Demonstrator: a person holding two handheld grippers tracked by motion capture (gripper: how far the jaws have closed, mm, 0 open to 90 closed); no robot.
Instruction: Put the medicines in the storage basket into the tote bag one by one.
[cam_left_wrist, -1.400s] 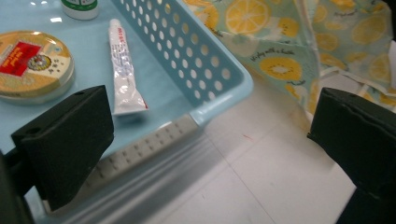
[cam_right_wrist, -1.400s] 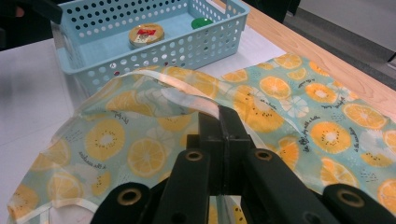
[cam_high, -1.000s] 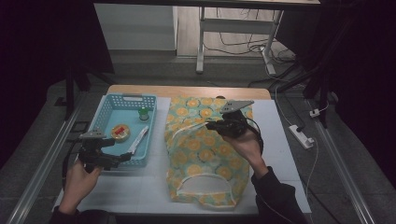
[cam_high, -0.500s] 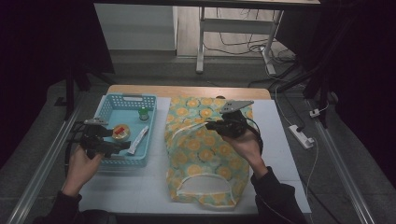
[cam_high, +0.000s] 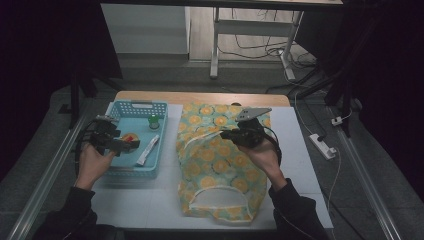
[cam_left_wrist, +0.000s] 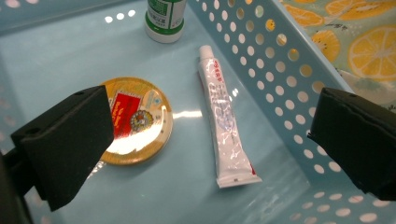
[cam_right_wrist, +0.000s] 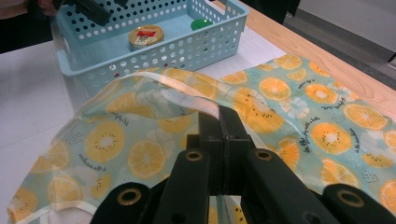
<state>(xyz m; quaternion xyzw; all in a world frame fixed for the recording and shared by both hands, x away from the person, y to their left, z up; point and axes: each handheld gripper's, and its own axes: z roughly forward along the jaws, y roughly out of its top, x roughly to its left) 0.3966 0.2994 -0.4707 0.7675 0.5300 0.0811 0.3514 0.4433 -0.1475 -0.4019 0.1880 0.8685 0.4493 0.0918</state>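
Dark long sleeves on both arms. The left gripper (cam_high: 131, 145) is black, cable looping behind; the right gripper (cam_high: 223, 133) carries a grey three-cornered plate, round pivot pins on its black jaws.

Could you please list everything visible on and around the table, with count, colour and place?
basket: one, light blue, perforated, on the table's left side.
round tin: one, gold with a red label, on the basket floor.
tube: one, white with red print, in the basket beside the tin.
small bottle: one, white with a green label, at the basket's far end.
fabric bag: one, teal with orange slices, flat on the table's middle.
white mat: one, under basket and bag.
power strip: one, white, on the floor at right.
left gripper: one, black, jaws open over the basket.
right gripper: one, black, shut on the bag's pale edge.
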